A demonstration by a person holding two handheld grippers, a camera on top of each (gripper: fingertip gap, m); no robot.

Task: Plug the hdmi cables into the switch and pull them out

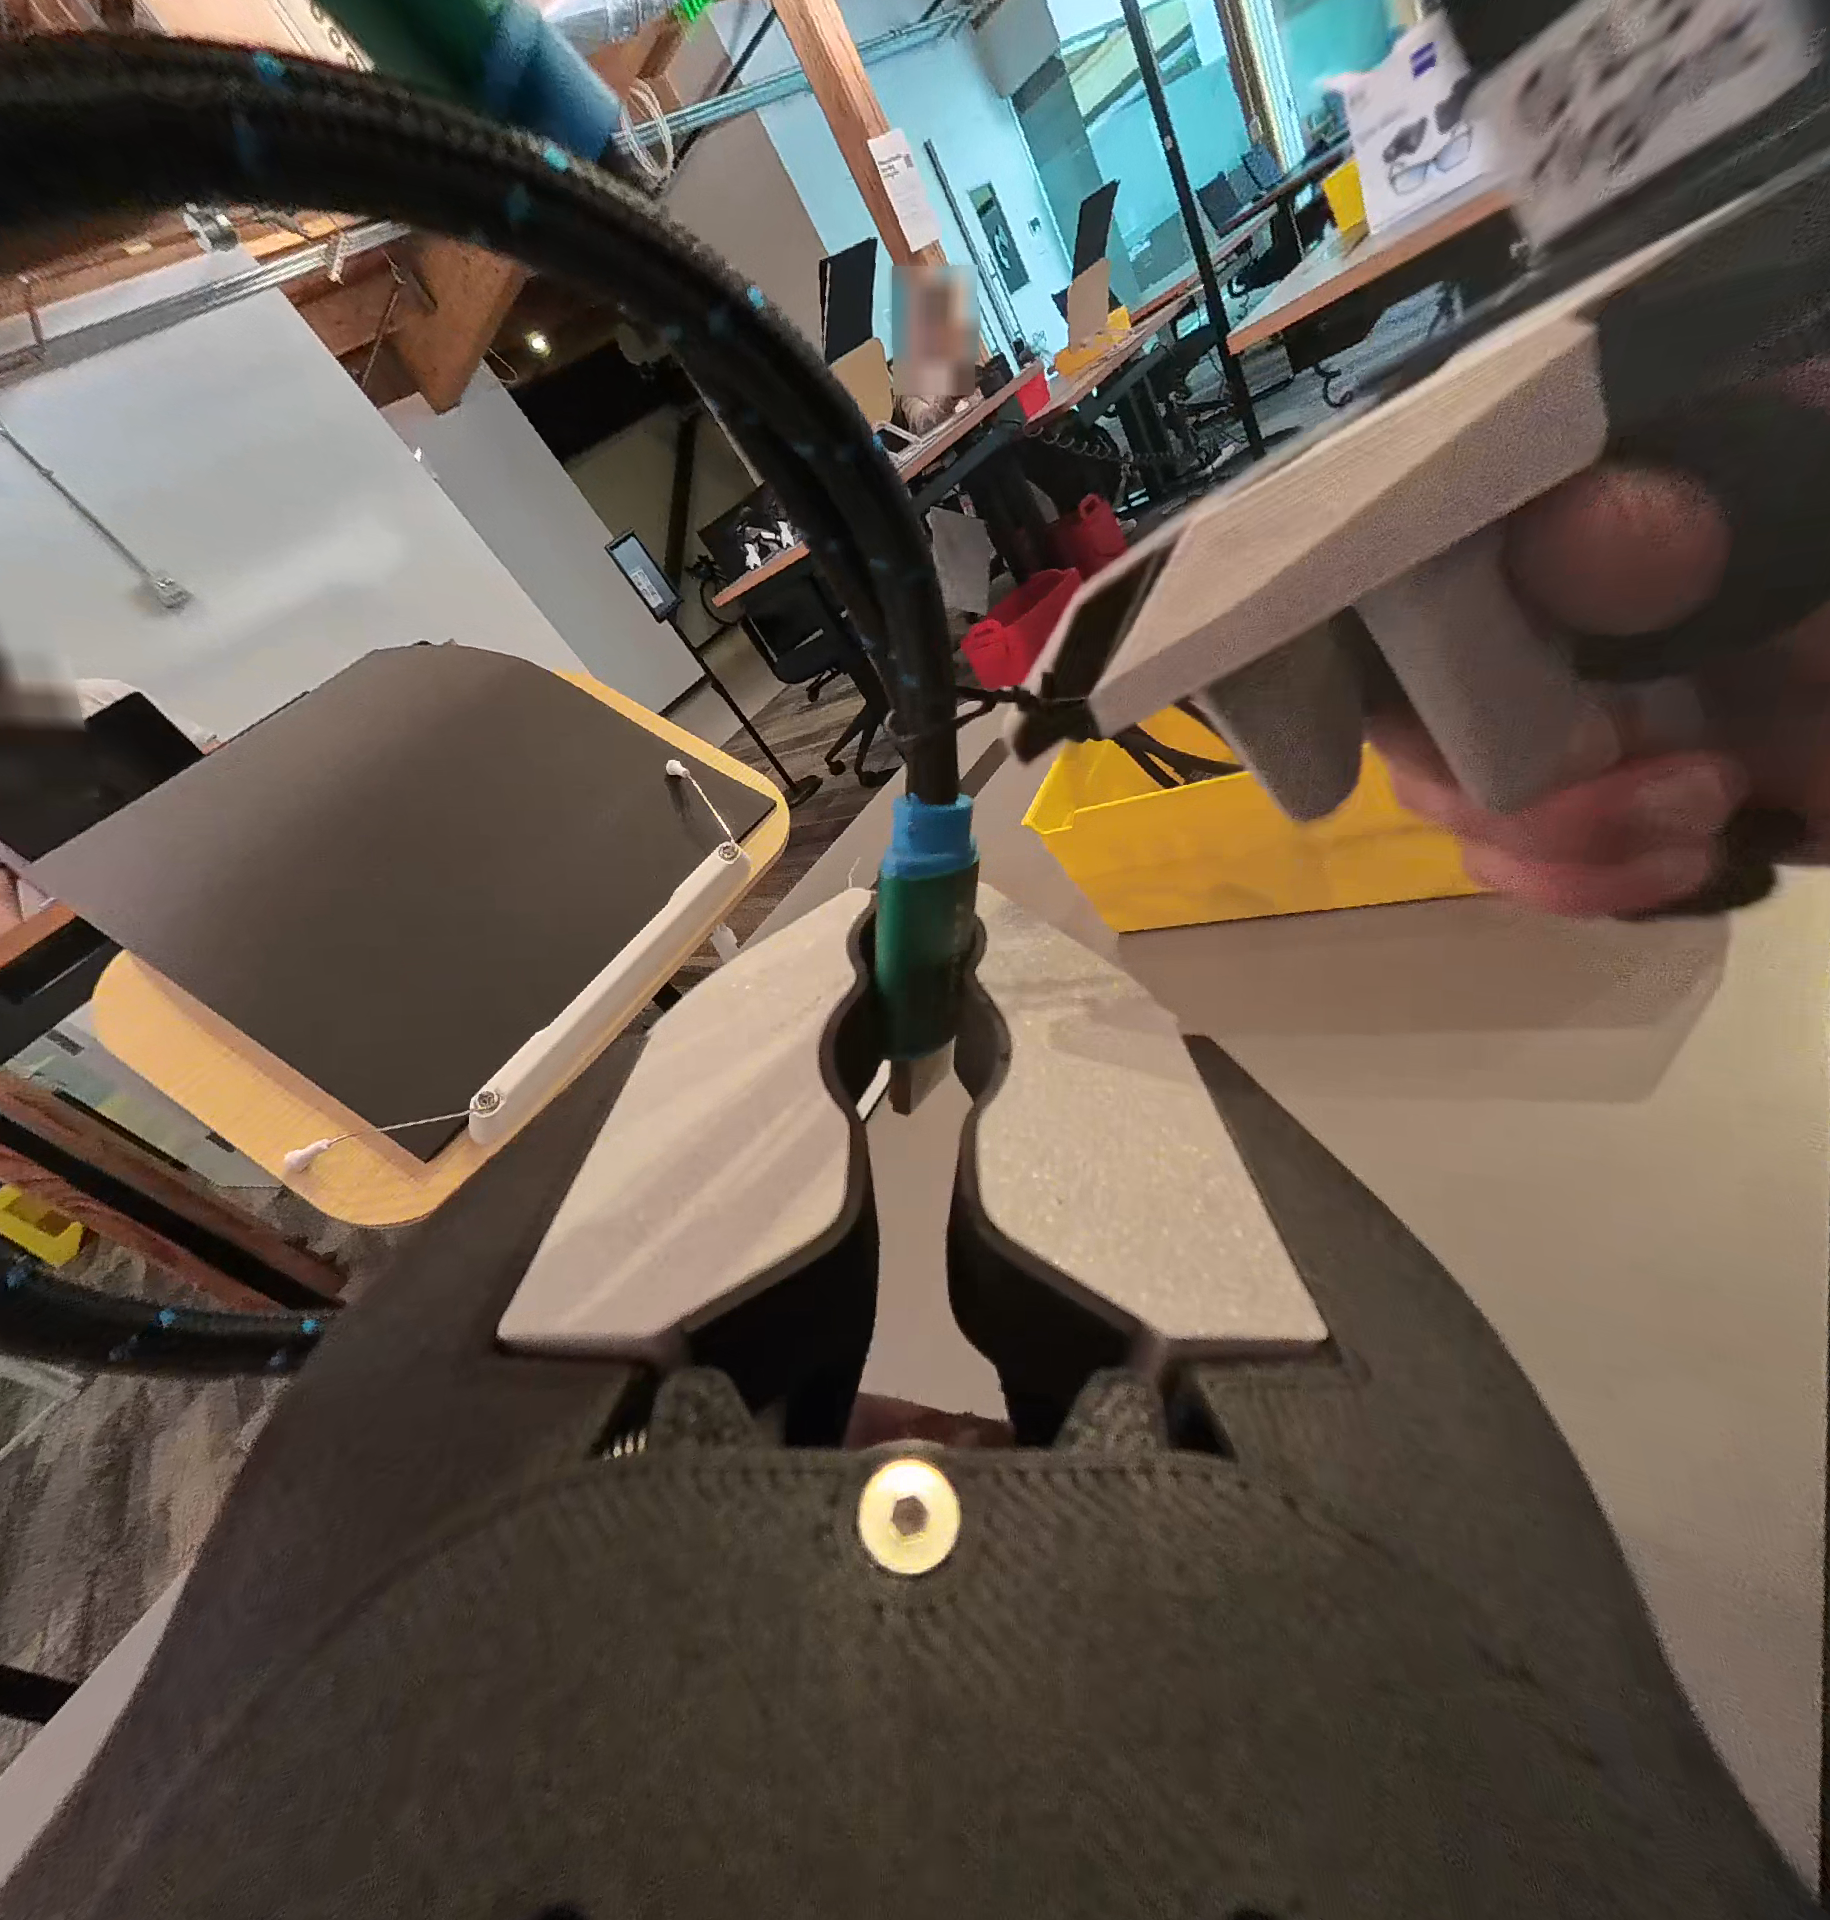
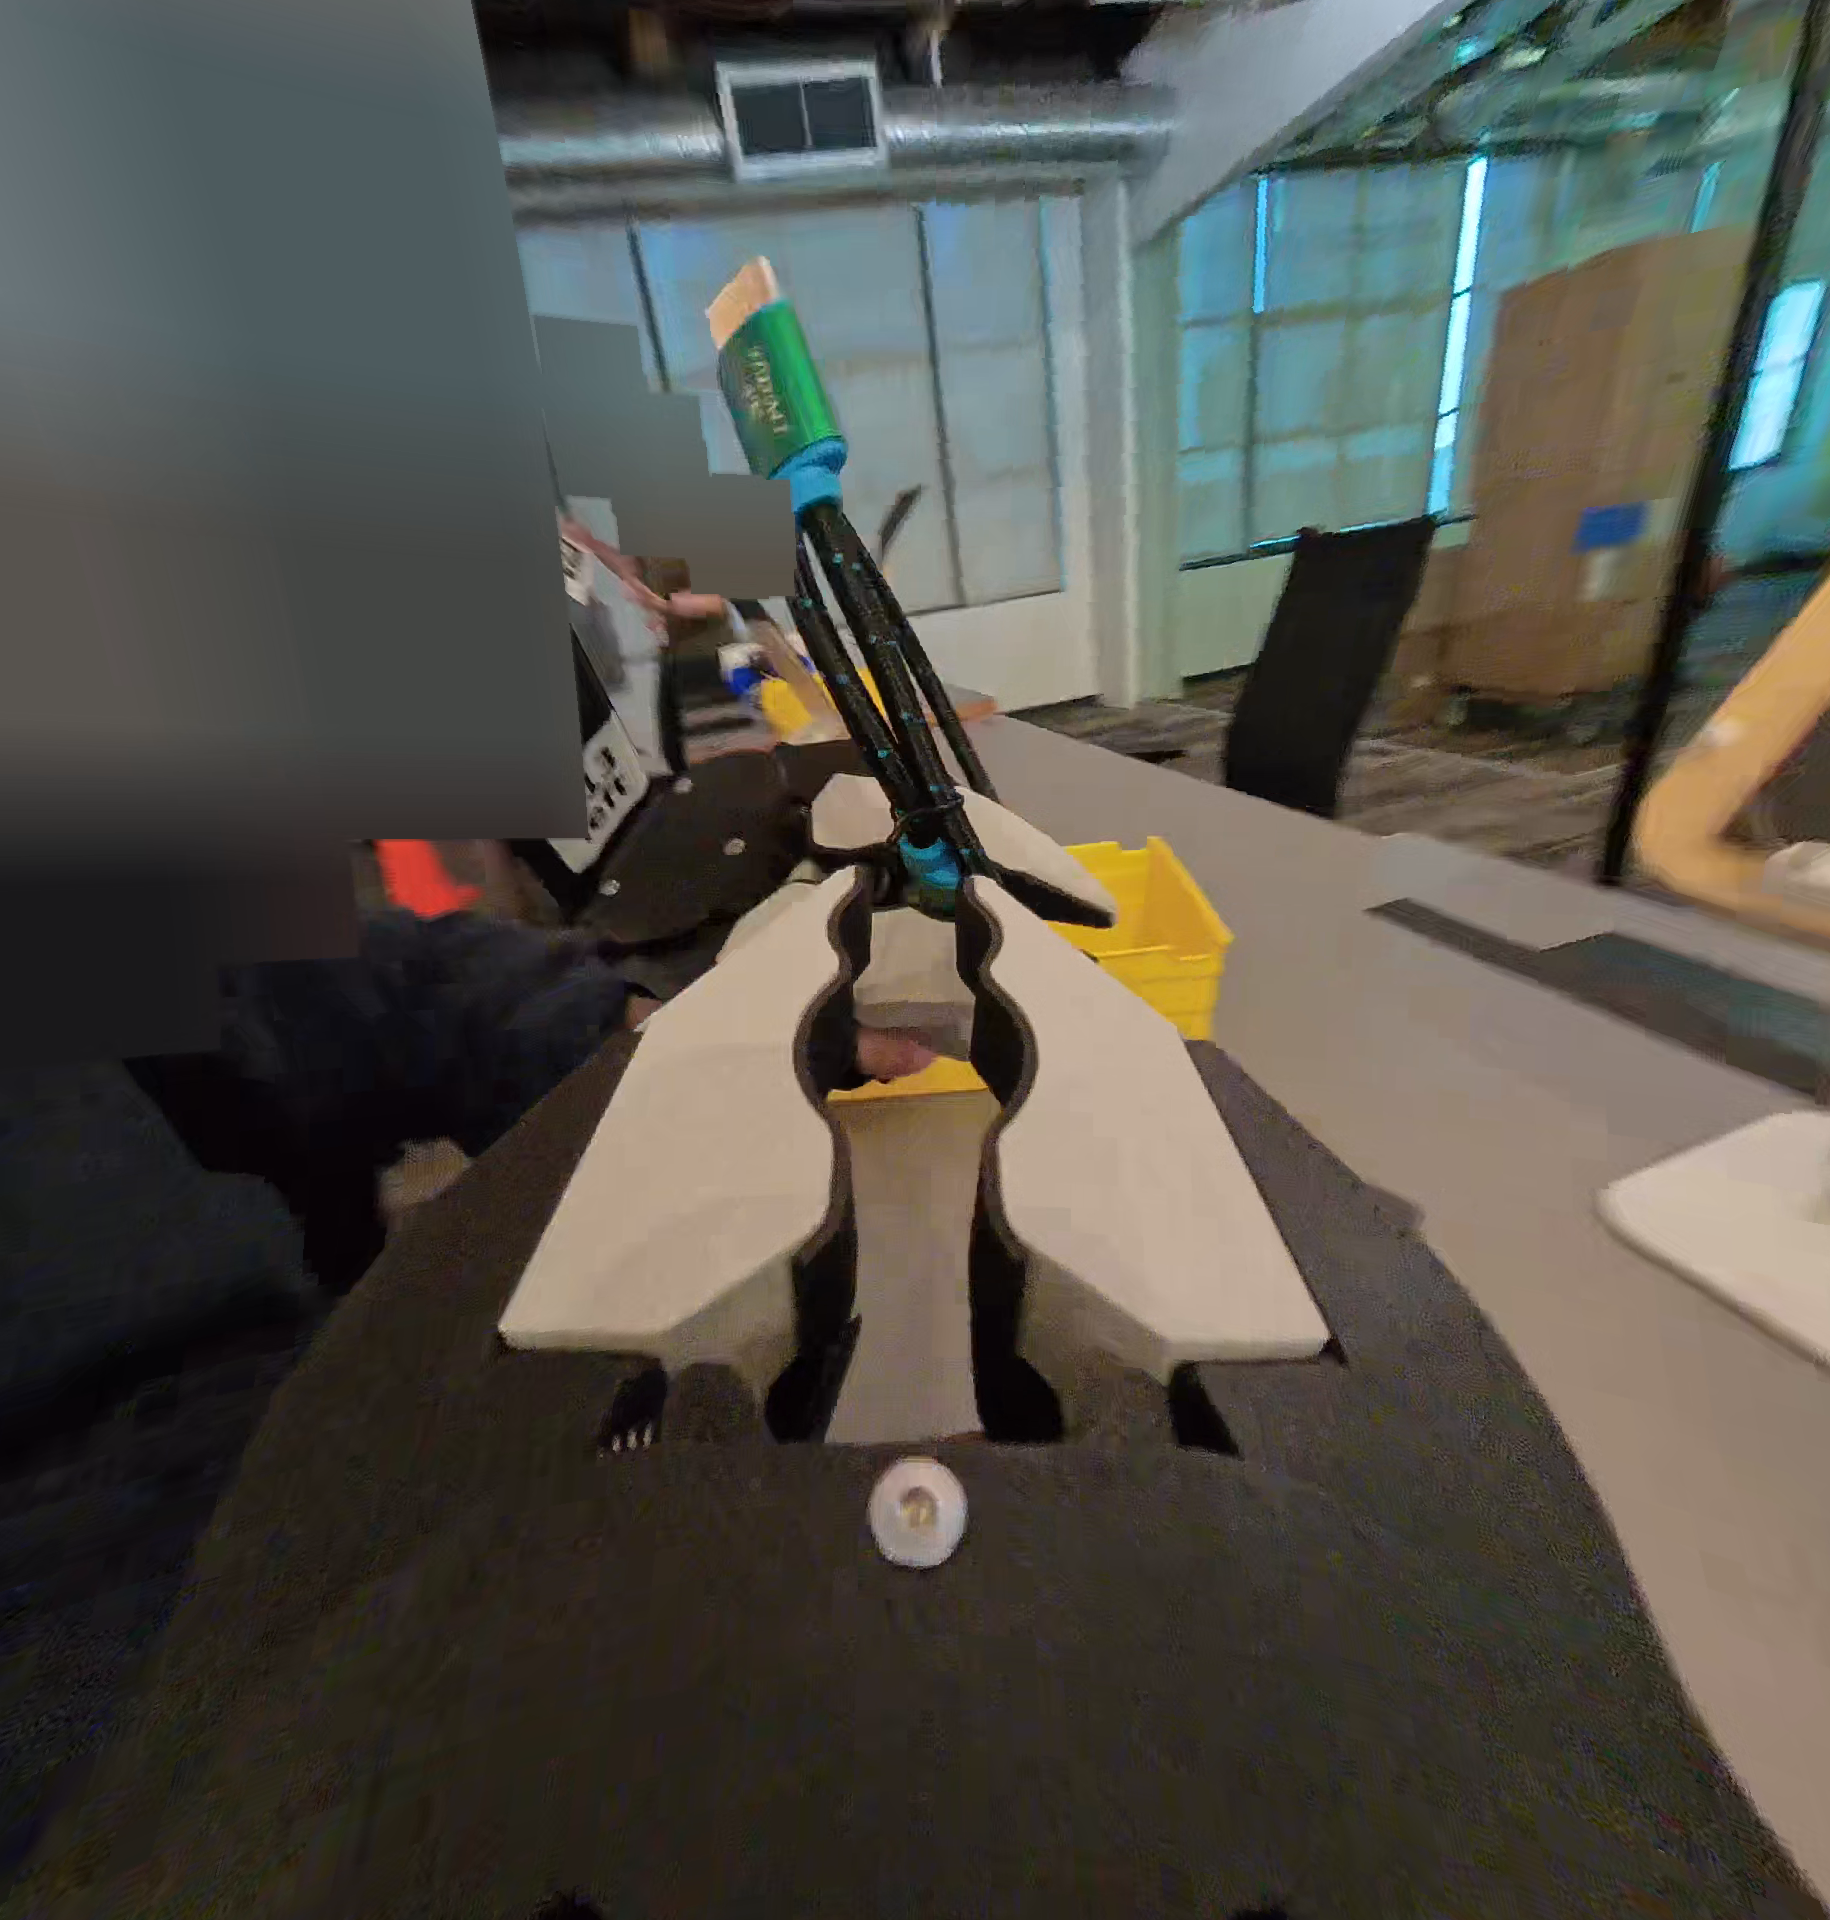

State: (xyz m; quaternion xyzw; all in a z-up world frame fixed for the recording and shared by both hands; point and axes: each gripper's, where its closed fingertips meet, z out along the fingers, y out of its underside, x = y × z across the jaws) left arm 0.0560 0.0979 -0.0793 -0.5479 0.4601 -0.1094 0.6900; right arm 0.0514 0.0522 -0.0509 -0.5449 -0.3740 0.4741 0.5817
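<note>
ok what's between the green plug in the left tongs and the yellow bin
Just bare grey tabletop between green plug and yellow bin, shown in the left wrist view.

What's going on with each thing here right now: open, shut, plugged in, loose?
Left gripper: shut on the green plug.
Green metal HDMI plug with blue collar: clamped, unplugged, metal tip bare.
Second green HDMI plug: unplugged, free in the air, pointing up.
Black braided cable: looped, strands tied together.
Right gripper: tips by the blue collar; grip unclear.
Yellow plastic bin: open-topped, resting on the table.
</note>
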